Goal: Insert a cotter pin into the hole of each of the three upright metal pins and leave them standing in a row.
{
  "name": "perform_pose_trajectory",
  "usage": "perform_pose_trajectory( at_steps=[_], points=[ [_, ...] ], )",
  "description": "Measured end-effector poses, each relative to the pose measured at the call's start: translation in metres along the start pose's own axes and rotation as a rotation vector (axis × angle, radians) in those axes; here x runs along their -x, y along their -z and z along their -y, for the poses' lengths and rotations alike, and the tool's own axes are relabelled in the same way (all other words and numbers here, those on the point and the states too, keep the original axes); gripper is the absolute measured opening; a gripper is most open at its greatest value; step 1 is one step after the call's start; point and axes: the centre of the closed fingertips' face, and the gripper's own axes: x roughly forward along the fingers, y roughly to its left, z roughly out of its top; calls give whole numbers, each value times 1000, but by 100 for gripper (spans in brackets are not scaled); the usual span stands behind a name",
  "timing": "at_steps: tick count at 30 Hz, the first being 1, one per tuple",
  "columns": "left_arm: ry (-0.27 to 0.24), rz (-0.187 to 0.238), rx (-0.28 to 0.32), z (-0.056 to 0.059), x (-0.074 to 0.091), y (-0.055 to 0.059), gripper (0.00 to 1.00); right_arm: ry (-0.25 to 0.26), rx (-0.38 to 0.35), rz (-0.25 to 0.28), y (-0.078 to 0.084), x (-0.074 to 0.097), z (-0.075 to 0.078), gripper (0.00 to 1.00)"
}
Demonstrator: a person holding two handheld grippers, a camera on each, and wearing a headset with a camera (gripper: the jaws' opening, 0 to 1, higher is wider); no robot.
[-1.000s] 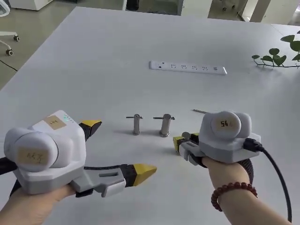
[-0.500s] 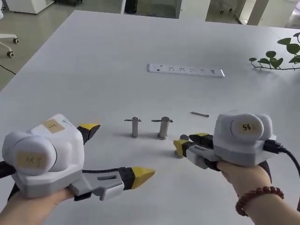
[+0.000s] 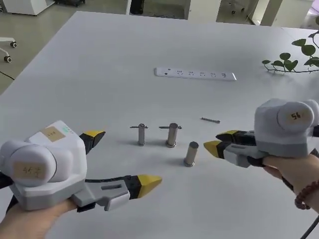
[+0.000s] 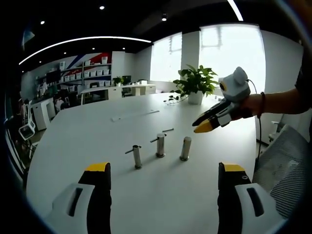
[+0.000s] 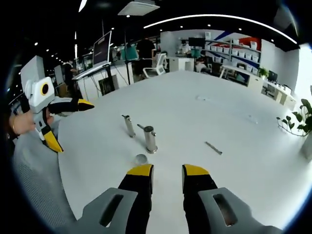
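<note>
Right gripper (image 3: 219,140) hangs just beside the bare third metal pin (image 3: 191,153), its yellow-tipped jaws narrowly parted and holding nothing; the left gripper (image 3: 122,157) waits nearer the person, jaws spread wide and likewise empty. The likeliest trouble is the loose cotter pin (image 3: 210,120): it is thin and lies flat on the white table (image 3: 149,59) beyond the third pin, so blunt jaw tips may slide over it or flick it away. Threading it could also tip the short pin unless the other gripper steadies it, and a careless sweep might topple the neighbours. The left metal pin (image 3: 141,134) and the middle metal pin (image 3: 172,134) stand upright side by side, each a plain steel cylinder with a cotter pin crosswise near its top. The third stands upright but nearer the person, out of their line; its hole cannot be made out.
</note>
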Motion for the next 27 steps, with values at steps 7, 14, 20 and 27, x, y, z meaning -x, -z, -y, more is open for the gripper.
perform_pose_trajectory(
  at_steps=[7,14,20,27],
  points=[
    [2,0,-16,1,0,-1,91,-15,-2,-54,-2,-6,31,17],
    [21,-6,-36,5,-2,1,90,-23,22,-129,0,-19,61,14],
    [34,-1,-32,9,-4,1,88,-35,91,-175,0,-34,79,9],
    [43,-11,-38,12,-6,4,85,-64,151,-222,6,-56,90,8]
  ],
)
